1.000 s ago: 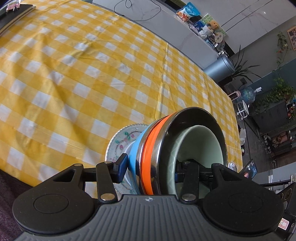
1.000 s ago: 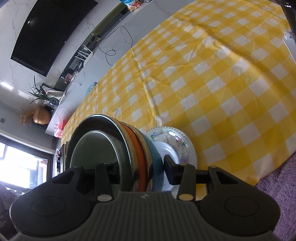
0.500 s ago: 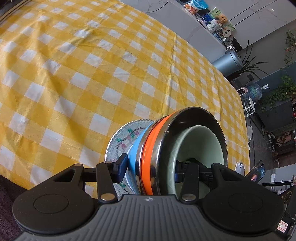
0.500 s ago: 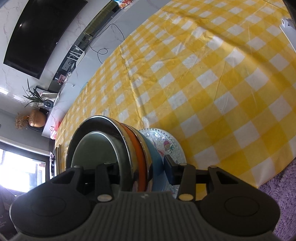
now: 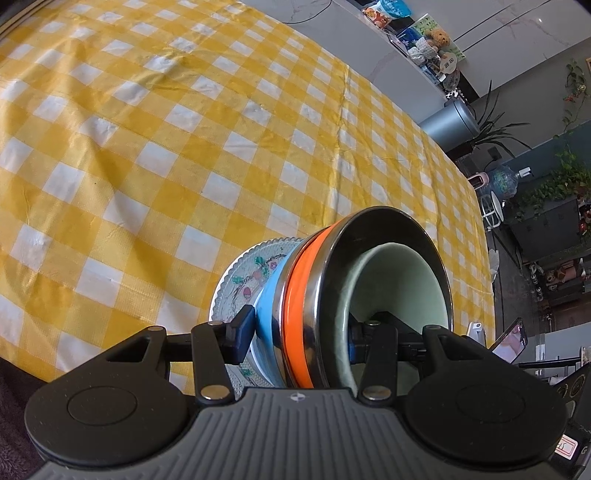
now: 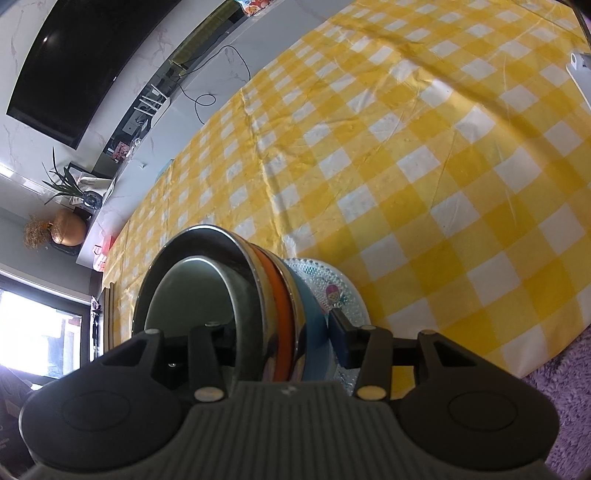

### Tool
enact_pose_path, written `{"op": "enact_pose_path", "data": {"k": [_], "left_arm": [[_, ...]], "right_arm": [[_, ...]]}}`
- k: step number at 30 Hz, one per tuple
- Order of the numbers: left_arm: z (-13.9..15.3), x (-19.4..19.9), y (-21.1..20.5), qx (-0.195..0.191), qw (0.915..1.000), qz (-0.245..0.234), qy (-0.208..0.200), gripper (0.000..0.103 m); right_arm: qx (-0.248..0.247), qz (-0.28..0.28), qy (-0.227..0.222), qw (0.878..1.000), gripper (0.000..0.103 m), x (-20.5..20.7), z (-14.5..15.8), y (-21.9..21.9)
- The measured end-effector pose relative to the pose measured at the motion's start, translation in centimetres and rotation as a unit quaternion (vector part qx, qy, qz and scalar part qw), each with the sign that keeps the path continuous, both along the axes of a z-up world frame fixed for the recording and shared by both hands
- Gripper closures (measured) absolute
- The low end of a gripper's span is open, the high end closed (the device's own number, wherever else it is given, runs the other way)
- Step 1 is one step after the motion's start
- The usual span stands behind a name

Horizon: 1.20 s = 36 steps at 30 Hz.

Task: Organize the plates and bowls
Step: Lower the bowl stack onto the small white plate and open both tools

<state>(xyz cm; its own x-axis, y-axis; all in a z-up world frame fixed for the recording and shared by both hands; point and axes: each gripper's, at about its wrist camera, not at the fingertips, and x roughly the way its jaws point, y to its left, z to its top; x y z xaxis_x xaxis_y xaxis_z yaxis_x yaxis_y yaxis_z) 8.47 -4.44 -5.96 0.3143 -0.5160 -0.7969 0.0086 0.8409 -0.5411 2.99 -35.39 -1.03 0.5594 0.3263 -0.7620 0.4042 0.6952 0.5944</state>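
A nested stack hangs tipped on its side between both grippers, near the table's front edge. It is a pale green bowl [image 5: 399, 280] inside a steel bowl [image 5: 369, 221], then an orange bowl [image 5: 295, 302], a light blue bowl [image 5: 267, 306] and a flowered plate [image 5: 243, 273]. My left gripper [image 5: 299, 332] is shut on it, one finger inside the green bowl, the other pad on the plate side. My right gripper [image 6: 284, 332] clamps the same stack [image 6: 277, 295] from the other side. Its jaws are opening slightly, and its pad still touches beside the blue bowl [image 6: 314, 314].
The yellow checked tablecloth [image 5: 184, 147] stretches ahead of the stack. A purple rug [image 6: 554, 406] lies below the table's near edge. A white object [image 6: 580, 66] sits at the far right of the table. A grey bin [image 5: 450, 125] and a cluttered counter [image 5: 406, 22] stand beyond.
The tablecloth has shifted a little in both views. The stack stays between both pairs of jaws in the same pose.
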Motion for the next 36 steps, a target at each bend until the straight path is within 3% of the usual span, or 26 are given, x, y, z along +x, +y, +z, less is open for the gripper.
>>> {"op": "enact_pose_path", "data": {"k": [7,10,16,21,27,32,36], "left_arm": [[0.4,-0.2,-0.4,0.012,0.9998,-0.009,-0.013,0.051],[0.6,-0.2,-0.5,0.018,0.9994,-0.015,-0.024,0.045],[2.2,-0.7,-0.7,0.034,0.9965,-0.038,-0.066,0.033],[3.5,-1.4,-0.5,0.049,0.9926,-0.048,-0.100,0.032],[5.1,-2.8,-0.1,0.062,0.9848,-0.076,-0.144,0.032],[6.2,-4.7,0.3,0.087,0.9736,-0.099,-0.187,0.032],[6.9,-6.0,1.0,0.106,0.9642,-0.106,-0.219,0.032]], "right_arm": [[-0.006,0.001,-0.005,1.000,0.055,0.1,0.1,-0.1],[-0.011,0.005,-0.009,1.000,0.046,0.2,0.2,0.1],[-0.041,0.015,-0.024,0.999,0.037,0.3,1.1,0.6],[-0.078,0.026,-0.047,0.996,0.034,0.2,2.3,1.1],[-0.140,0.048,-0.078,0.986,0.033,-0.4,3.8,2.6],[-0.203,0.070,-0.118,0.970,0.033,-1.8,5.1,4.1],[-0.219,0.088,-0.142,0.961,0.033,-3.0,5.6,4.8]]}}
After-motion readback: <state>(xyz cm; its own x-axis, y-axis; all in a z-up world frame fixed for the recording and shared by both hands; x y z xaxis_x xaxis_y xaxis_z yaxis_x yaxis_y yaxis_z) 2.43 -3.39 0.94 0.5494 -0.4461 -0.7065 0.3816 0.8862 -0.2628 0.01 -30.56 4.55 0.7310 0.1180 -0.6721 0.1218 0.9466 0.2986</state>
